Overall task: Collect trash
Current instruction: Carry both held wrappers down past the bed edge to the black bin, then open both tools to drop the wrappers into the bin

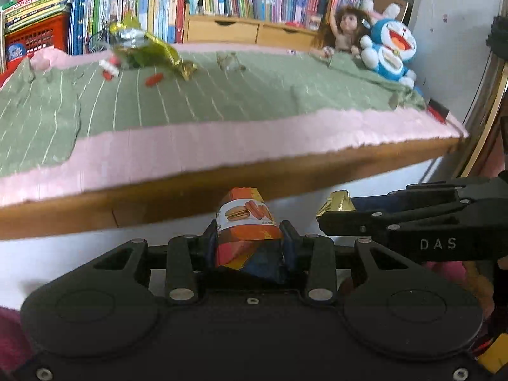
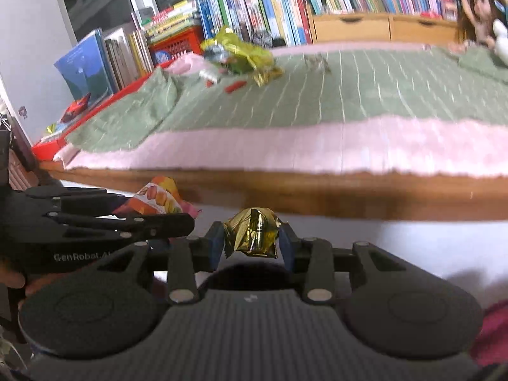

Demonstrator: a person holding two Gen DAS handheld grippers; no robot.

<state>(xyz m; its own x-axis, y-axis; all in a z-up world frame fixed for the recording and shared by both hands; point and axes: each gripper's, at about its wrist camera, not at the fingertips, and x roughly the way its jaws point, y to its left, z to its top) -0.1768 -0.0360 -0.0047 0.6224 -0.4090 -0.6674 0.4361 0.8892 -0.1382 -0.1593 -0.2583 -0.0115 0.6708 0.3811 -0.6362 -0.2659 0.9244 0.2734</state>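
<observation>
The left gripper (image 1: 249,238) is clenched on an orange snack packet (image 1: 246,231) printed with a burger and sausages, its blue pads pressing both sides. The right gripper (image 2: 252,243) grasps a crumpled gold foil wrapper (image 2: 252,236) the same way. Both are held in front of the bed's wooden edge (image 1: 190,197), side by side. Only the left view shows the right gripper from the side, with just a gold corner of its wrapper poking out; only the right view shows the books and red tray (image 2: 50,146) at the bed's far left. More trash lies at the back of the green striped blanket (image 1: 222,95): a green-gold bag (image 1: 143,47) and small red scraps (image 1: 154,80), blurred and hard to identify. A doll (image 1: 344,31) and blue plush toy (image 1: 390,50) sit by the bookshelf; the right view cuts them off.
</observation>
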